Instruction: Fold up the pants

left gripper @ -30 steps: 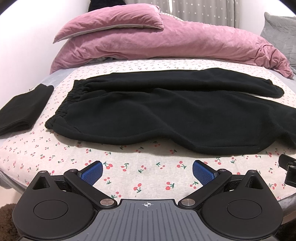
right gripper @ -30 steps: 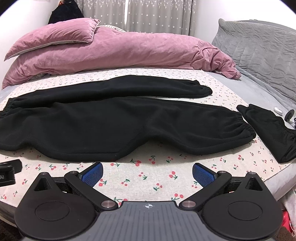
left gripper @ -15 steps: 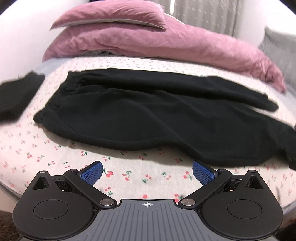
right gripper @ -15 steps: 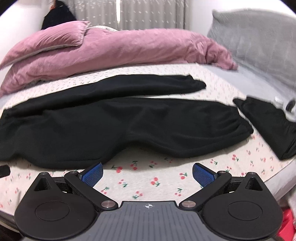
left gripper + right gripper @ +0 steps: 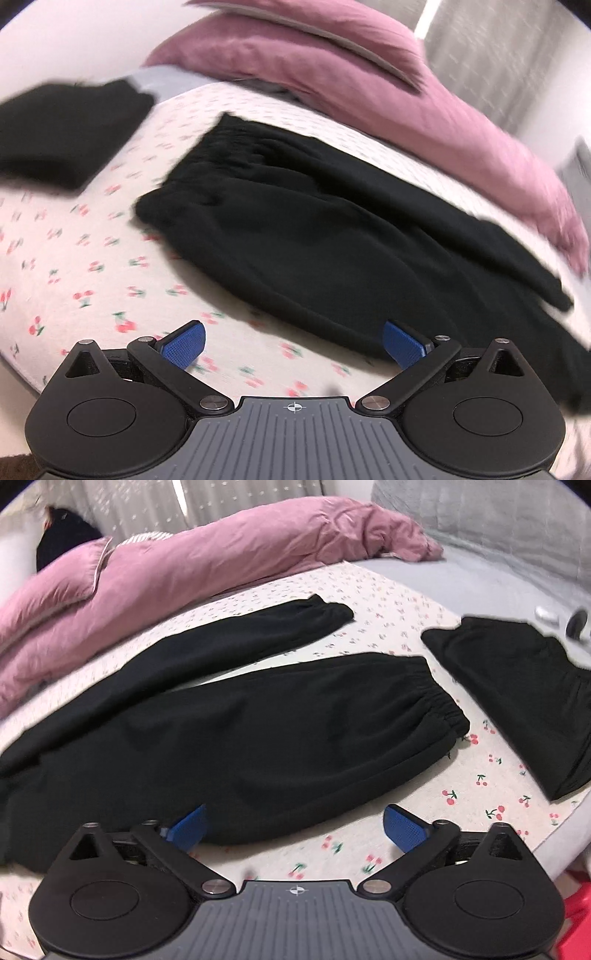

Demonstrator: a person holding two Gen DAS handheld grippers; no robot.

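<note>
Black pants [image 5: 332,236] lie spread flat across the cherry-print bed sheet [image 5: 74,266], waistband at the left and legs running right. In the right wrist view the pants [image 5: 258,738] show both legs, the near cuff [image 5: 439,698] elasticated and the far cuff [image 5: 325,613] behind it. My left gripper [image 5: 293,343] is open and empty, just short of the pants' near edge by the waist end. My right gripper [image 5: 295,827] is open and empty, at the near leg's front edge.
A folded black garment [image 5: 62,136] lies left of the waistband. Another black garment [image 5: 524,694] lies right of the cuffs near the bed edge. A pink duvet [image 5: 184,565] and pillow [image 5: 303,40] lie along the back. Small objects [image 5: 561,620] sit on the grey sheet.
Both grippers have moved forward and tilted toward the pants, the left swinging toward the waistband end and the right toward the cuff end. Both stay open.
</note>
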